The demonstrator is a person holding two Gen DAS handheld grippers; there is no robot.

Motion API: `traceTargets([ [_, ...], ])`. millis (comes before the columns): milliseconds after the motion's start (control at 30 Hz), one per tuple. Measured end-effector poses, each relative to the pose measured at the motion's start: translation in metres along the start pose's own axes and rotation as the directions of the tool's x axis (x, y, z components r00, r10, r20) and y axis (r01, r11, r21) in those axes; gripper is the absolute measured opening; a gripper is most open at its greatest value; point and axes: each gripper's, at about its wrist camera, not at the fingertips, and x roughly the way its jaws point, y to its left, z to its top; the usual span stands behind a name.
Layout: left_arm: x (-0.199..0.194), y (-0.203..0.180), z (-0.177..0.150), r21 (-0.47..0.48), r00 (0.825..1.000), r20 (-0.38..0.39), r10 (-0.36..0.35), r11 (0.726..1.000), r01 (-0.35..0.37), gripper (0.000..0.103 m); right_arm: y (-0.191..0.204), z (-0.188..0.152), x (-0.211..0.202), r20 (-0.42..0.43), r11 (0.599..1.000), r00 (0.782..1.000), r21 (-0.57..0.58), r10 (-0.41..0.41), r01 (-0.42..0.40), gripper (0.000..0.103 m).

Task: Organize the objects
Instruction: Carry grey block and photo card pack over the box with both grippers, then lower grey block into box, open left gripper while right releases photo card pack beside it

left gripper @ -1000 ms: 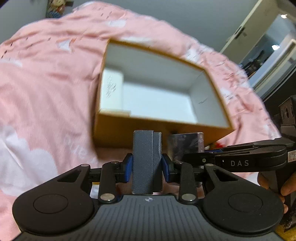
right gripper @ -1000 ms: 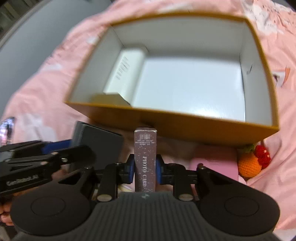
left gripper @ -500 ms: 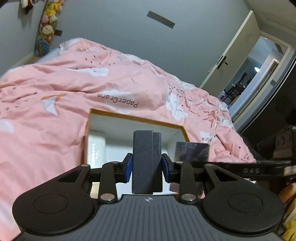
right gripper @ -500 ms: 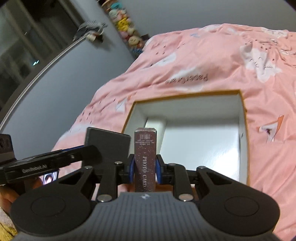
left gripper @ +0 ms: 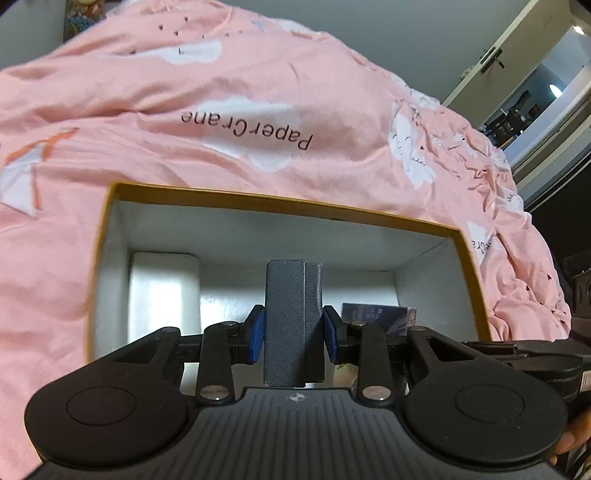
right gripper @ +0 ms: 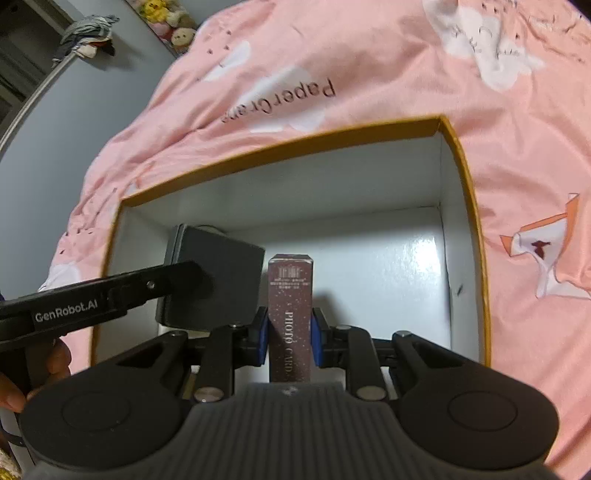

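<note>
An open yellow-rimmed box with white inner walls lies on the pink bedspread. My left gripper is shut on a dark grey textured case, held upright over the box's inside. My right gripper is shut on a maroon photo card box, also upright above the box floor. In the right wrist view the grey case and the left gripper's arm show at the left. A white box lies inside by the left wall. The photo card box shows to the right in the left wrist view.
The pink bedspread with white clouds and "PaperCrane" print surrounds the box. Plush toys hang on the grey wall at the far side. An open doorway is at the right. A person's fingers hold the left gripper's handle.
Both grippers have travelled forward from in front of the box's near wall to over its open inside, each still holding its item. The box now fills more of both views.
</note>
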Motion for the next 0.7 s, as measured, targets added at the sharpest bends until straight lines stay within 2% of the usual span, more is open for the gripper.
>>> traceTargets([
  [300,0.022,0.016,0.009,-0.047,1.0,-0.01,-0.022,0.999,0.021,0.038,-0.011,0.018,0.027,-0.05,1.0,0.998,0.016,0.028,-0.027,0.024],
  [433,0.021,0.013,0.009,-0.003,0.996,-0.009,0.088,0.996,-0.088,0.044,-0.012,0.021,0.03,-0.055,0.999,0.998,0.025,0.037,-0.035,0.024],
  [567,0.019,0.012,0.009,0.03,0.992,-0.002,0.126,0.992,-0.126,0.045,-0.012,0.021,0.031,-0.053,0.999,0.998,0.028,0.035,-0.033,0.024],
  [700,0.018,0.005,0.008,0.101,0.982,0.002,0.188,0.977,-0.187,0.043,-0.011,0.024,0.03,-0.038,0.999,0.999,0.042,0.026,-0.025,0.024],
])
